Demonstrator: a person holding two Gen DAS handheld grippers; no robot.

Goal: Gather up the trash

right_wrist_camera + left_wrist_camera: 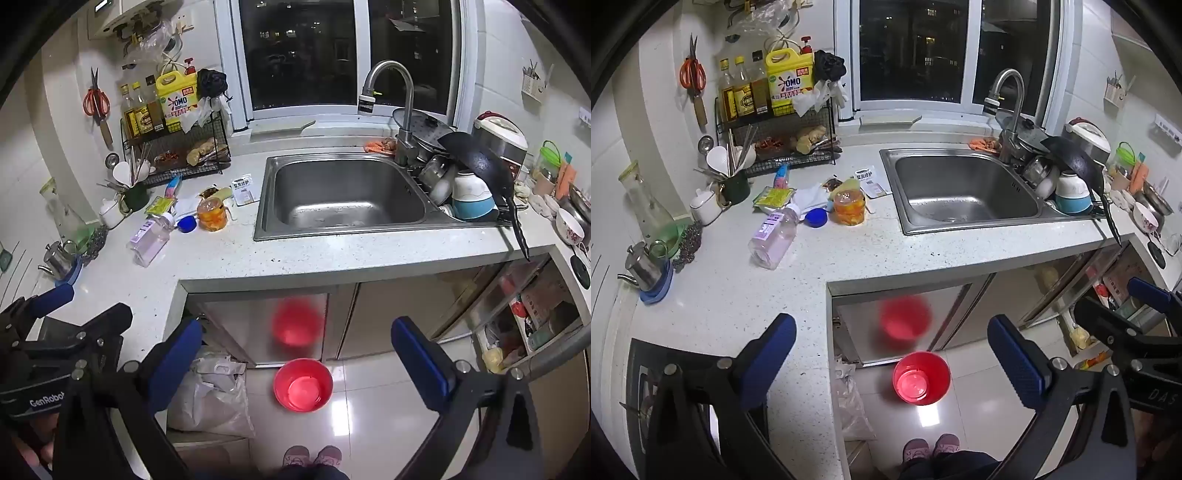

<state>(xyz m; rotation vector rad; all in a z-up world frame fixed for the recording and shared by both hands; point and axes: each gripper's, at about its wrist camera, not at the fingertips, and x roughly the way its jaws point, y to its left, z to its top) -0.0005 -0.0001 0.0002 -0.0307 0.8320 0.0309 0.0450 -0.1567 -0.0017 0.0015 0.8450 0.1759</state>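
Observation:
Litter lies on the white counter [886, 254] left of the sink: a pink plastic bottle [774, 240] [151, 240] on its side, a blue cap [816, 217] [186, 223], a yellow-green wrapper [774, 197], a crumpled white tissue [812, 195], a white packet [873, 181] [243, 190] and a plastic tub of orange food [849, 206] [212, 214]. A red bucket [942, 380] [282, 384] stands on the floor below. My left gripper [894, 350] and right gripper [299, 354] hang open and empty near the counter's front edge, side by side, well short of the litter.
A steel sink [960, 192] with a tap sits mid-counter, and stacked dishes and a black pan [1078, 162] crowd its right. A wire rack [783, 140] with bottles stands at the back left. A kettle [642, 264] is at the left edge. A plastic bag [210, 398] sits under the counter.

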